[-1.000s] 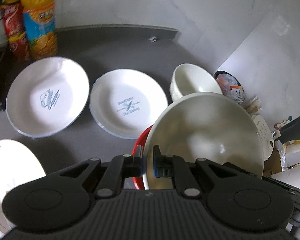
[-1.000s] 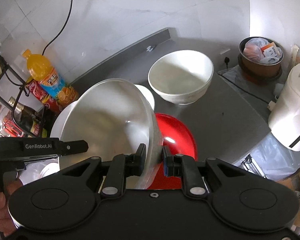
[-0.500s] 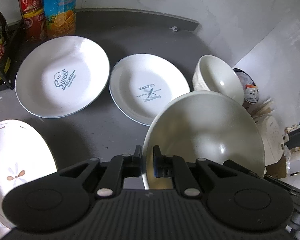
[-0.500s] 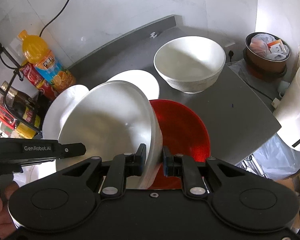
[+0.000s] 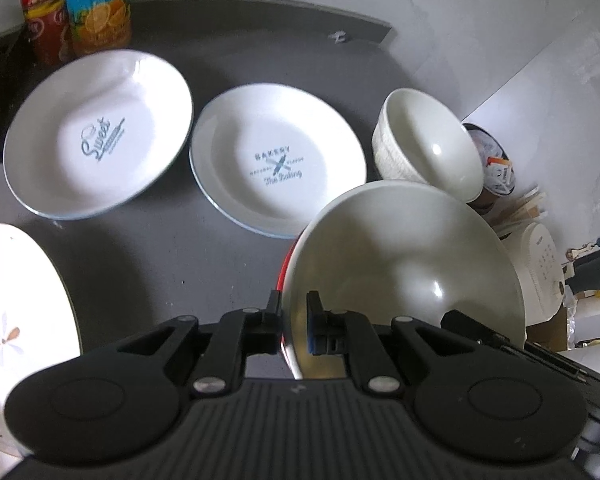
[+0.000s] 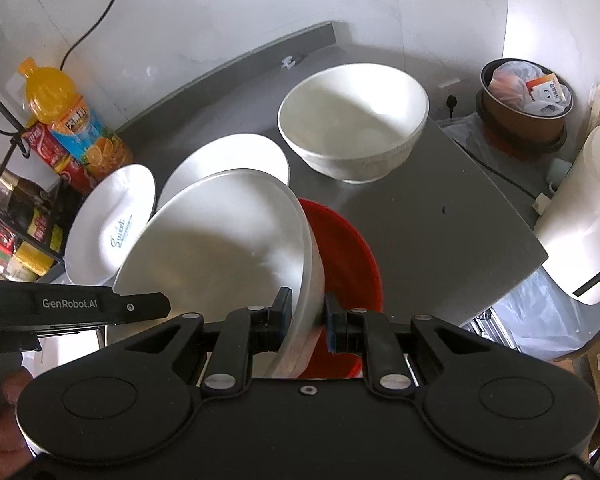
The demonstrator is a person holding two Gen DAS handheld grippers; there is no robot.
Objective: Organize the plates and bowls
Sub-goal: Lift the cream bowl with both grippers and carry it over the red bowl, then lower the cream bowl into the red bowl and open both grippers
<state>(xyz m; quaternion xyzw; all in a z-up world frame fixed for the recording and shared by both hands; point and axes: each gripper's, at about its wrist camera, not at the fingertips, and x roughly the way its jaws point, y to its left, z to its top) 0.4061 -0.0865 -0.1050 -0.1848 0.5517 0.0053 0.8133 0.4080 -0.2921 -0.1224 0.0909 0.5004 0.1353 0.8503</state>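
**White bowl gripped on both rims above a red bowl**

A large white bowl (image 5: pixel 404 264) is seen tilted at the lower right of the left wrist view, its near rim clamped between the fingers of the left gripper (image 5: pixel 293 322). In the right wrist view the same bowl fills the lower centre, and its right-hand rim is pinched by the right gripper (image 6: pixel 307 318), whose pads are pressed against both faces of the wall. Both claws are thus clenched on the one bowl.

A red bowl (image 6: pixel 348 248) is shown directly beneath and to the right of the white bowl in the right wrist view; only a thin red edge is exposed in the left wrist view. Whether the two bowls are touching cannot be told.

On the grey counter (image 5: pixel 168 256), a "Sweet" plate (image 5: pixel 100 132) is laid at upper left and a "Bakery" plate (image 5: pixel 278 164) at centre, just beside each other. A deeper white bowl (image 5: pixel 428 146) is placed to the right of the Bakery plate. A flower-patterned plate (image 5: pixel 16 308) is cut off at the lower left edge. An orange drink bottle (image 6: pixel 72 120) is stood at the back of the counter against the wall.
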